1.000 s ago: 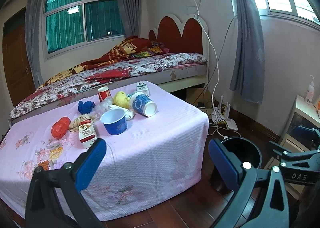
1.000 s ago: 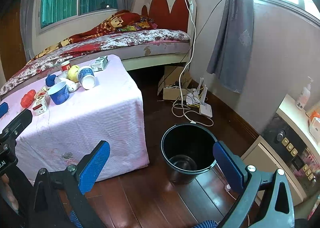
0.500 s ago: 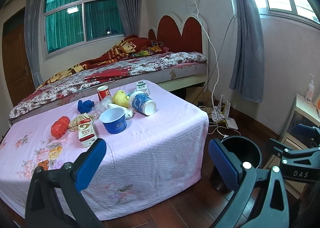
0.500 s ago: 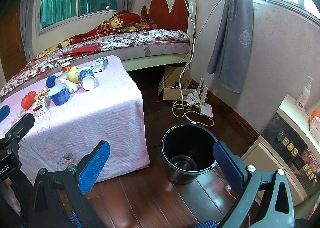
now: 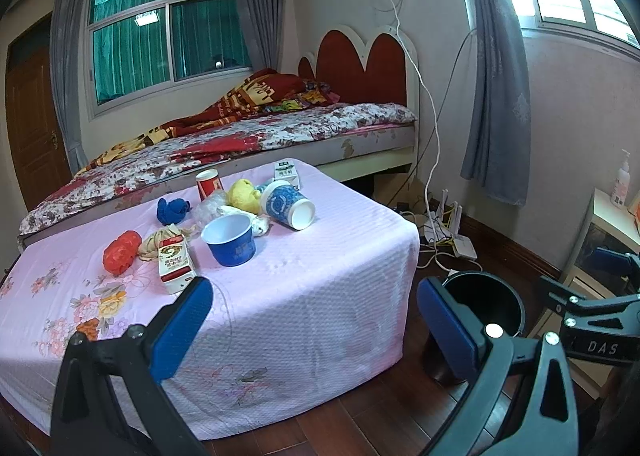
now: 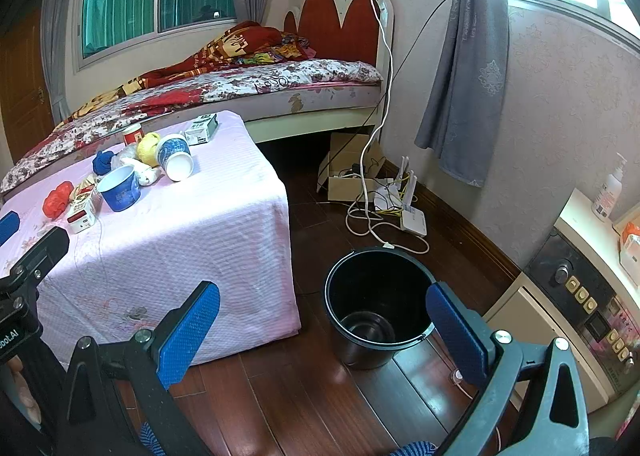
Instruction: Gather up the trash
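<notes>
both grippers empty above the floor, trash waiting on the table

the left gripper hangs with its blue pads spread wide and nothing between them, low in front of the table with its pink cloth; the right gripper is likewise spread wide and empty, over the dark wooden floor with the black bucket seen between its fingers; the bucket stands upright on the floor just beside the table's corner, and looks empty inside

the trash sits in a cluster on the far half of the table: a blue bowl upright; a blue-patterned paper cup tipped on its side with its mouth toward the camera; a red and white carton lying flat near the front; a red crumpled lump to its left; a blue crumpled wad; a yellow soft lump; a red cup upright; a small white and green carton at the back edge; none of it is touched by either gripper

behind the table a bed runs along the wall
</notes>
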### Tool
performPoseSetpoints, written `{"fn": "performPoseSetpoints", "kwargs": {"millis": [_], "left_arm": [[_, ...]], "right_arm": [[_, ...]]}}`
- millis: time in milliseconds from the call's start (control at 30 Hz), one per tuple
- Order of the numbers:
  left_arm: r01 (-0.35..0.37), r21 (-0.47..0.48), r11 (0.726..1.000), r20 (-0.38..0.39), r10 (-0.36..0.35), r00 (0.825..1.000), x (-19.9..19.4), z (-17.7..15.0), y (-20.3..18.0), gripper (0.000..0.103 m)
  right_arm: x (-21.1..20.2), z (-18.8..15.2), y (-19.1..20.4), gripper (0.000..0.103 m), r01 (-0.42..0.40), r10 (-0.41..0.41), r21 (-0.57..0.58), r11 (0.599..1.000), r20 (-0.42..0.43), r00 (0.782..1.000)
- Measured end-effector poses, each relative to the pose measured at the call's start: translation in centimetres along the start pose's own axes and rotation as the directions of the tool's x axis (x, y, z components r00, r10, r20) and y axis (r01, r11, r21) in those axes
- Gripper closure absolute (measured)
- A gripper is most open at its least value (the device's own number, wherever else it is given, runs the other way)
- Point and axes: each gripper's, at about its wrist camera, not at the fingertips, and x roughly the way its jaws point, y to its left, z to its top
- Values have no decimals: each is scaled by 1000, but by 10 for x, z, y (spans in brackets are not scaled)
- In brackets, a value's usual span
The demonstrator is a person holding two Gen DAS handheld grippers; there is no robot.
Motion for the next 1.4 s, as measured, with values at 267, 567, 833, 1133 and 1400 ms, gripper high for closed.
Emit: {"fn": "performPoseSetpoints", "kwargs": {"millis": [267,567,833,1133,1400], "left_arm": [[1,1,1000,-1,-1,1000,0,1,0,0],[1,1,1000,-3,-1,1000,0,1,0,0],[1,1,1000,-3,-1,1000,1,2,0,0],[-4,3,1000,-9,4,1000,3,2,2,0],[-47,-10,999,-30,46,998,16,2,24,0]], "right_arm": [[0,0,1,0,0,0,-3,1000,0,1000],[0,0,1,0,1,-1,-2,1000,0,1000],[1,-1,2,0,1,-1,-5,1000,0,1000],[1,-1,3,0,-2,2,-5,1000,1,1000],[13,6,22,0,-45,44,-44,998,-24,999]]}}
